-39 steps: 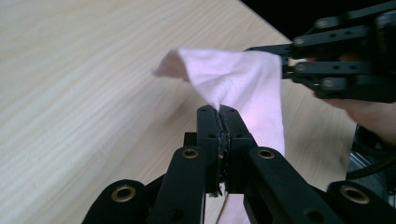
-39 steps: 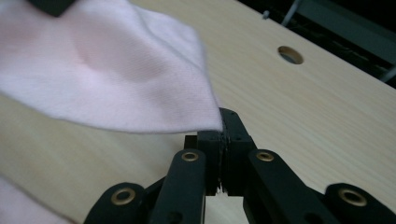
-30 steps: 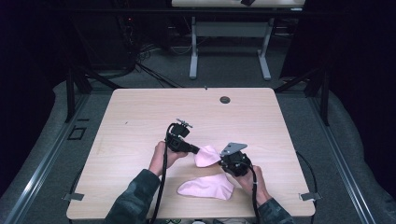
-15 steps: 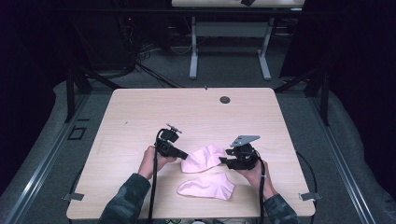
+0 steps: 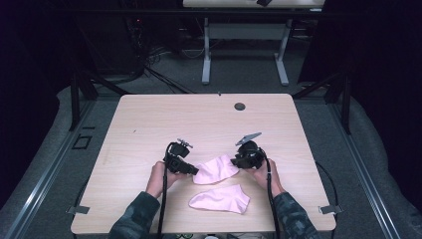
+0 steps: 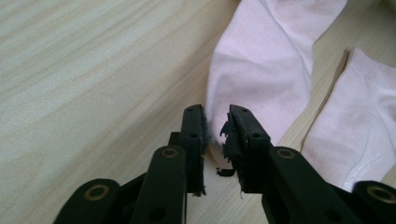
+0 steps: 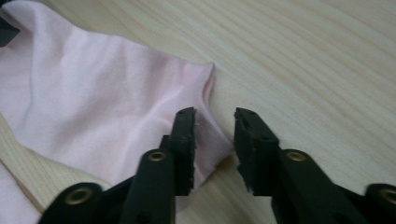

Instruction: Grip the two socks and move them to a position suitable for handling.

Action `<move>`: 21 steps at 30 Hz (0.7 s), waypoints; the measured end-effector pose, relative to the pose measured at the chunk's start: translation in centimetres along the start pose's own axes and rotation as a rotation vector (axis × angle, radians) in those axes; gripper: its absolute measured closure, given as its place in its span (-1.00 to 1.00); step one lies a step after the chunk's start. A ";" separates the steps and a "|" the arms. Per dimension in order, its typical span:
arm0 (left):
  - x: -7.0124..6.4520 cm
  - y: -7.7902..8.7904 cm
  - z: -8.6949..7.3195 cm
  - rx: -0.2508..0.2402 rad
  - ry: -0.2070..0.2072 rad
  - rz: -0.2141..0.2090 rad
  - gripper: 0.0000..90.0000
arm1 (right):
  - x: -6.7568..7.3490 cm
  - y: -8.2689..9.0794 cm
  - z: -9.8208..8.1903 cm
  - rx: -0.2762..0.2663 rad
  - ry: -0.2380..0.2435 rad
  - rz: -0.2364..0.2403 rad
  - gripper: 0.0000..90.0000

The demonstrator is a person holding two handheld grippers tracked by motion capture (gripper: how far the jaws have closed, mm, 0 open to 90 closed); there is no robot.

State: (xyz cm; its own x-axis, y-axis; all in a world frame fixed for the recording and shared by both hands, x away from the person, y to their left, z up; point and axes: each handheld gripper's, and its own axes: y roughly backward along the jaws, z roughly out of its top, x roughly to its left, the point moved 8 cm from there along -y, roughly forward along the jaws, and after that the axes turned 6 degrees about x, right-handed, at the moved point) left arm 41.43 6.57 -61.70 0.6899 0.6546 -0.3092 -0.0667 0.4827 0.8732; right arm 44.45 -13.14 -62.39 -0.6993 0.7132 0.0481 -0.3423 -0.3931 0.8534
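On the pale wooden table (image 5: 149,124) over grey floor (image 5: 378,164), both grippers gape at a pink sock (image 5: 215,169).

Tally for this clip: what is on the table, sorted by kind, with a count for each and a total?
Pink socks: 2, the upper sock and the lower sock
Handheld grippers: 2, the left gripper and the right gripper
Dark round grommet in the table: 1
Total: 5

From above, the pale wooden bench (image 5: 209,119) is evenly lit while the room around it sinks into darkness. Both close views are bright and soft, slightly blurred, with faint shadows under each black tool.
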 end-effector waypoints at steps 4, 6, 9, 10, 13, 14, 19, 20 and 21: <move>-0.1 0.0 0.0 -0.014 -0.005 0.003 0.88 | 0.3 -0.1 -0.4 0.008 -0.018 0.012 0.84; 0.0 0.0 -0.1 -0.011 -0.002 0.008 0.91 | 0.4 0.1 -0.4 -0.006 -0.031 -0.001 0.86; 0.1 0.1 -0.1 -0.019 -0.008 0.014 0.92 | 0.4 0.8 -1.0 0.020 -0.058 -0.038 0.86; 0.2 0.2 -0.1 -0.021 -0.005 0.015 0.91 | 0.4 1.1 -1.3 0.017 -0.069 -0.050 0.86; 0.4 0.1 -0.1 -0.019 0.003 0.017 0.84 | 0.8 1.7 -2.1 0.018 -0.111 -0.037 0.81; 0.4 0.2 -0.1 -0.021 0.007 0.020 0.74 | 0.9 1.7 -2.2 -0.001 -0.123 -0.040 0.72; 0.7 1.4 -0.1 -0.085 0.036 0.069 0.00 | 0.3 3.0 -2.4 -0.048 -0.116 -0.041 0.31; 0.8 1.7 -0.1 -0.099 0.035 0.080 -0.08 | 0.2 3.2 -2.5 -0.050 -0.115 -0.047 0.25; 0.7 1.9 -0.2 -0.107 0.041 0.082 -0.13 | 0.1 3.3 -2.5 -0.062 -0.114 -0.049 0.18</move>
State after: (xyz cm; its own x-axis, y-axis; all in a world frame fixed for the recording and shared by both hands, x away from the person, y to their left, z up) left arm 41.64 8.05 -60.29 0.6488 0.7167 -0.2559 -0.1995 0.4847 0.8516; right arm 41.67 -15.82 -60.82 -0.6065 0.7921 0.0687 -0.4150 -0.3891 0.8224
